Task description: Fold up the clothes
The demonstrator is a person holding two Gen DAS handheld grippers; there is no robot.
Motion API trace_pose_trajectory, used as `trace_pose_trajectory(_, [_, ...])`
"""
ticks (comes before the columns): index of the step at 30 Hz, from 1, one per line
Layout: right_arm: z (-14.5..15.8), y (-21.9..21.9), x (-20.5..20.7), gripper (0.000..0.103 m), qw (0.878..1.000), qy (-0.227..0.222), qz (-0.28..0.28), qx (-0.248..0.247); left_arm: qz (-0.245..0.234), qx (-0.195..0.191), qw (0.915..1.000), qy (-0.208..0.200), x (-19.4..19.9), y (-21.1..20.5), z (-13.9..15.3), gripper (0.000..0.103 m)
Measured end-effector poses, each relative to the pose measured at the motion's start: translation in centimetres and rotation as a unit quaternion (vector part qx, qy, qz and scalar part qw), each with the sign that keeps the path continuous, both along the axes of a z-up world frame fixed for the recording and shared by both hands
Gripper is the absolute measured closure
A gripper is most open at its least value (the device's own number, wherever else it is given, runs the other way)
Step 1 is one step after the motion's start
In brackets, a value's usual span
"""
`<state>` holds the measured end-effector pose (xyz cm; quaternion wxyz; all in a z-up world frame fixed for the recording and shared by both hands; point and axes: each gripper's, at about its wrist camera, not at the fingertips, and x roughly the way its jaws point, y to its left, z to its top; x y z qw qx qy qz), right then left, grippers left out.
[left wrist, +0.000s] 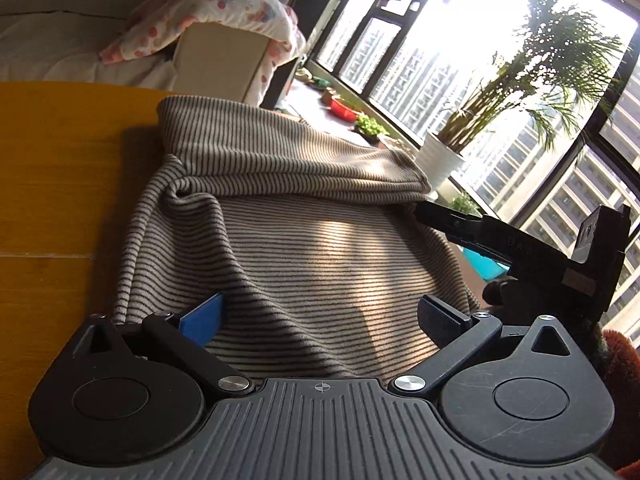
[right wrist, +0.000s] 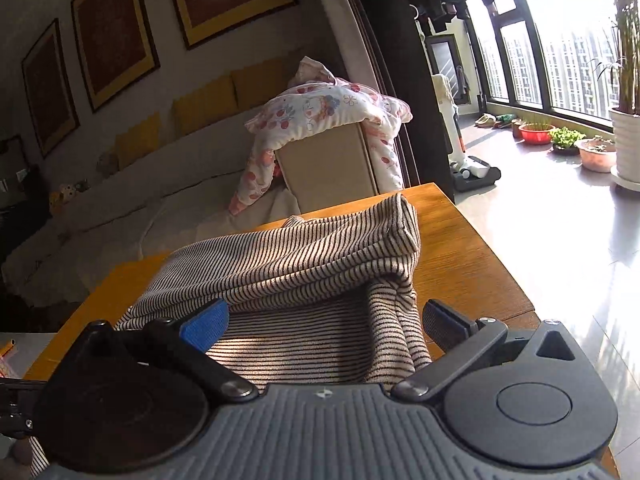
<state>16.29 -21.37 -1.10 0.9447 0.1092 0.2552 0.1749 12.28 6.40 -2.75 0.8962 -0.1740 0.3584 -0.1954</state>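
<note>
A beige garment with thin dark stripes (left wrist: 288, 216) lies partly folded on the wooden table (left wrist: 52, 184), its far part doubled over in a thick roll. My left gripper (left wrist: 320, 316) is open, its jaws wide apart over the garment's near edge, holding nothing. The right gripper shows at the right of the left wrist view (left wrist: 432, 212), beside the roll's end. In the right wrist view the same garment (right wrist: 304, 264) lies on the table (right wrist: 460, 256), and my right gripper (right wrist: 326, 320) is open over its near edge, empty.
A sofa with a floral quilt (right wrist: 320, 116) over a cardboard box (right wrist: 328, 164) stands beyond the table. Potted plants (left wrist: 440, 156) and bowls (right wrist: 536, 134) line the sunlit floor by the windows. The table's right edge (right wrist: 496, 268) is close to the garment.
</note>
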Motion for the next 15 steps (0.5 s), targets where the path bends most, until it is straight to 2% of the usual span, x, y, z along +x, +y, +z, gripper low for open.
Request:
trace_pose_trajectory(6, [-0.3, 1.4, -0.6, 0.000, 0.999, 0.035, 0.025, -0.023, -0.005, 0.021, 0.9993, 0.031, 0.5, 0.8, 1.4, 0.000])
trace_pose_trajectory(9, [-0.4, 1.8, -0.5, 0.000, 0.997, 0.063, 0.044, -0.016, 0.004, 0.018, 0.9998, 0.005, 1.9, 2.0, 3.2, 0.000])
trace_pose_trajectory(12, [-0.4, 1.8, -0.3, 0.000, 0.996, 0.081, 0.049, 0.001, 0.016, 0.030, 0.9993, -0.014, 5.1, 2.7, 4.9, 0.000])
trace_pose_trajectory(15, [-0.3, 1.5, 0.2, 0.000, 0.994, 0.099, 0.047, 0.018, 0.018, 0.035, 0.9992, 0.008, 9.6, 3.3, 4.8, 0.000])
